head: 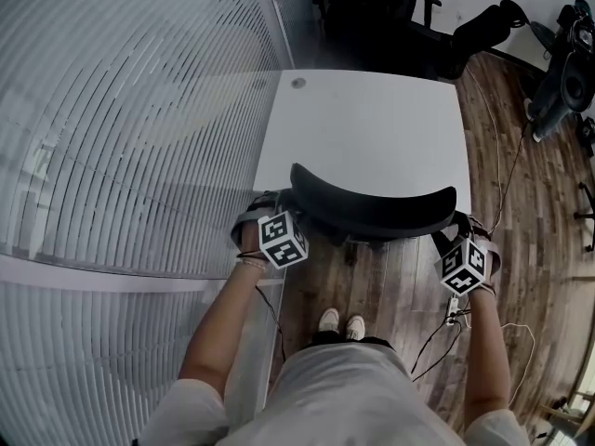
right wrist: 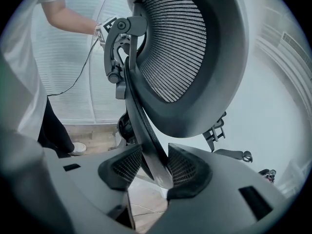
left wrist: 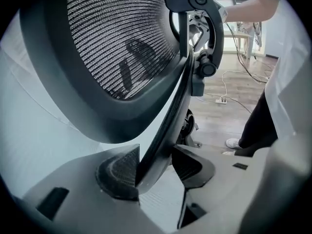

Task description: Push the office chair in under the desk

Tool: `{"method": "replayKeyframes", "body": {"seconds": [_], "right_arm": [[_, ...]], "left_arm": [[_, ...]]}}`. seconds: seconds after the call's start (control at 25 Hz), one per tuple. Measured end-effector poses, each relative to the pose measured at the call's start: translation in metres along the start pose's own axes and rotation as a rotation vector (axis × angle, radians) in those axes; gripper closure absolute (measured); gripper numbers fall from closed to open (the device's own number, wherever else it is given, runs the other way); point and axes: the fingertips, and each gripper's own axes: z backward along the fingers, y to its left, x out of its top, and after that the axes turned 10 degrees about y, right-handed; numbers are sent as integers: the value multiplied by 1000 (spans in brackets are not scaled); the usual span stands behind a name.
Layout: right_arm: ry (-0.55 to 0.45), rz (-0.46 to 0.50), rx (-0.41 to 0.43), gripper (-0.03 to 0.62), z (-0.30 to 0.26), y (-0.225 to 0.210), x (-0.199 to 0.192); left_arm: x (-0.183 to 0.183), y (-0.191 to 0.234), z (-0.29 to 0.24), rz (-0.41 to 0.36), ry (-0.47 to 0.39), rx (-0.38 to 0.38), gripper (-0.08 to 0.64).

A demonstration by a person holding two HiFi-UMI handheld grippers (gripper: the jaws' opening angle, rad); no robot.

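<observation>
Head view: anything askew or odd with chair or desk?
Nothing stands out. The chair backrest lines up with the white desk edge, left gripper and right gripper at its ends. Loose cables cross the floor.

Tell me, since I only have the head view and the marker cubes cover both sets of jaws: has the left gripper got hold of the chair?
Observer: Yes, the left gripper is clamped on the backrest frame, which fills the space between its jaws.
Operator: And the right one?
Observer: The right gripper pinches the same frame at its opposite side.
Operator: Is the back solid?
Observer: No, mesh fills the frame.
</observation>
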Motion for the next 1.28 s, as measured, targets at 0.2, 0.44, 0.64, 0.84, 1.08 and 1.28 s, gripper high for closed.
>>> {"method": "replayKeyframes", "body": {"seconds": [0.2,0.44,0.64,0.84,1.08,1.28], "right_arm": [[5,-2,-2,419,1,-3,-1],[0,-9,-16,417,5,3,-1],[-41,-82,-61,416,23,3,1],[-141,-187,-76,417,52,8,13],[-349,-391,-44,434,100,22,40],[-488,-506,7,474,142,31,67]], "left_arm": [[3,0,0,-4,-6,4,353],[-1,-4,5,-6,-4,22,350],[6,-8,17,64,-32,70,324],[19,-15,47,180,-133,72,319],[34,-38,96,424,-332,-9,377],[64,-49,152,536,-520,-53,417]]}}
